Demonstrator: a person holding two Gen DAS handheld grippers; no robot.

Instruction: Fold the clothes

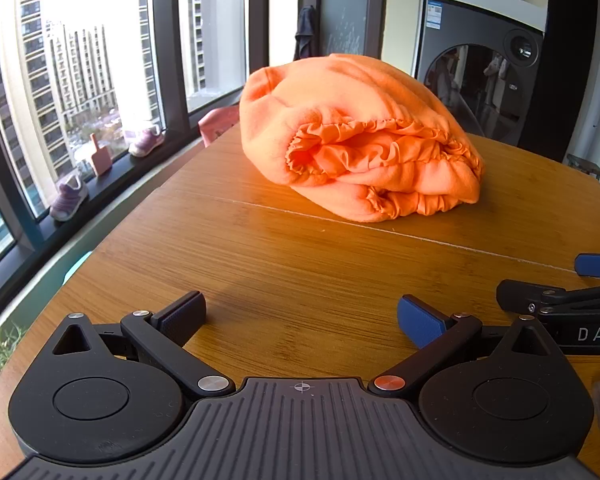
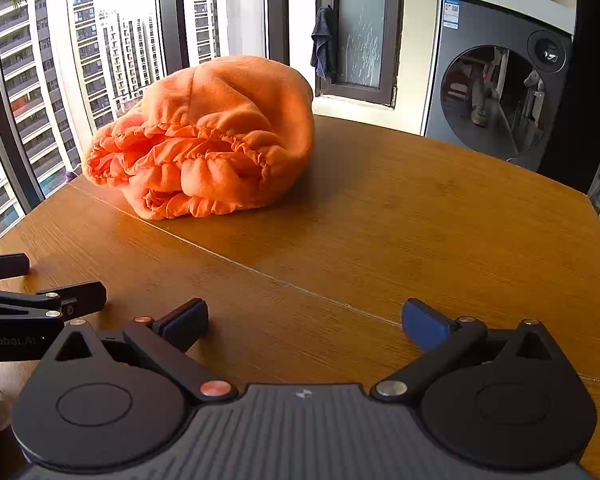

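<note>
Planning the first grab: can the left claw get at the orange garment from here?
Probably yes: the left claw is open, and only bare table lies between it and the orange garment.

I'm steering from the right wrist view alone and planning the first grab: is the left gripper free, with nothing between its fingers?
Observer: Yes. The left gripper is open, with only bare table between its fingers.
Operator: Is anything past the garment's left side, outside my frame?
Observer: A pink object, perhaps a chair back, stands just beyond the table's far edge, left of the orange garment.
Operator: And along the window?
Observer: Two small purple shoes sit on the windowsill, apart from the table.
</note>
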